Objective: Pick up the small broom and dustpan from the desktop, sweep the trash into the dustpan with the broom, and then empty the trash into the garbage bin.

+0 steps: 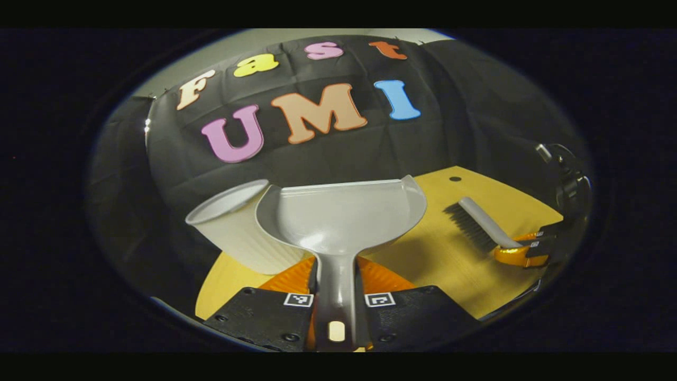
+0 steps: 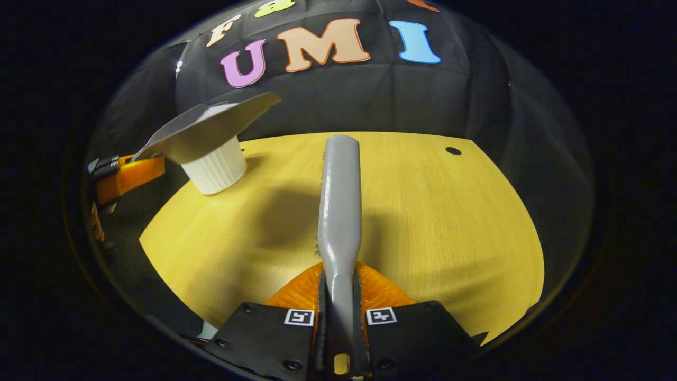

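Left gripper: clamped on the handle of the dustpan, both fingers pressing its sides; pan raised off the desk and tipped over the bin.
Right gripper: closed on the handle of the broom, held above the desk with its back upward; in the left gripper view, seen at the far right with bristles pointing down toward the desk.
Dustpan: grey, scoop empty as far as visible; in the right gripper view, hanging over the mouth of the bin.
Bin: white ribbed cup-shaped garbage bin, standing near the left back edge of the desk, just beside and partly under the pan; inside not visible.
Done: both tools picked up; no trash visible on the desk, so sweeping judged finished.
Underway: emptying into the bin, probably at or near its end.
Left: perhaps setting the tools down; cannot tell whether all trash fell in.
Desk: pale yellow wood grain, rounded edge, one small dark hole near the back right.
Room: dim booth, black cloth wall behind, soft shadows of the tools on the wood.
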A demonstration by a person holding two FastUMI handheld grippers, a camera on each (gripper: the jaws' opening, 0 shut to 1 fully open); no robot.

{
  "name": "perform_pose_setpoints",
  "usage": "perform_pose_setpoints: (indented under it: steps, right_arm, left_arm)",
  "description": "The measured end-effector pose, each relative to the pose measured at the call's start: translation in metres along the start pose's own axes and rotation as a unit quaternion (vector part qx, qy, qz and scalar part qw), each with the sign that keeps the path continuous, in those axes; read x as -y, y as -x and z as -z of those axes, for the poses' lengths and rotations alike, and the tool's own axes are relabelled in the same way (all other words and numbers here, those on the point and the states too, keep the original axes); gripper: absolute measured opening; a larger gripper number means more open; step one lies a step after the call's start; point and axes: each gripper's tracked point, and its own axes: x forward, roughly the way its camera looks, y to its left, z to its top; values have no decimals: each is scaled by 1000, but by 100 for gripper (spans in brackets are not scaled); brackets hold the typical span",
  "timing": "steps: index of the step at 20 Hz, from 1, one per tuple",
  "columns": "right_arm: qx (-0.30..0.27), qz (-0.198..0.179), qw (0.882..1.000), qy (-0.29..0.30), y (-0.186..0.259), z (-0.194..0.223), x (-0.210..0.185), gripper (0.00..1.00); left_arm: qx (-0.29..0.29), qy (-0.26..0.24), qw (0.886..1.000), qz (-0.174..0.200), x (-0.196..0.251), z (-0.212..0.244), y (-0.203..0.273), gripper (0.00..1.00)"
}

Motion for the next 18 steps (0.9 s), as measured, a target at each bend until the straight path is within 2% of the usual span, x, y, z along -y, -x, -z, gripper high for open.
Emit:
perform_pose_setpoints:
  steps: [5, 6, 7, 11, 15, 18]
  right_arm:
    - [-63, 39, 997, 7, -20, 18, -2, 21]
    - [-75, 47, 996, 10, -23, 20, -2, 19]
    - [-86, 52, 995, 12, -25, 21, -3, 22]
    - [-132, 70, 989, 18, -26, 23, -5, 21]
    - [-153, 85, 984, 28, -14, 3, -7, 22]
    - [-166, 80, 983, 26, -11, -1, -7, 28]
  left_arm:
    - [-88, 34, 995, 15, 18, 77, -8, 22]
    - [-106, 37, 994, 17, 20, 89, -8, 21]
    - [-116, 39, 992, 19, 21, 98, -7, 21]
    - [-151, 41, 987, 25, 24, 117, -9, 22]
    - [-180, 59, 981, 31, 27, 131, -10, 24]
    - [-184, 75, 980, 27, 27, 135, -10, 28]
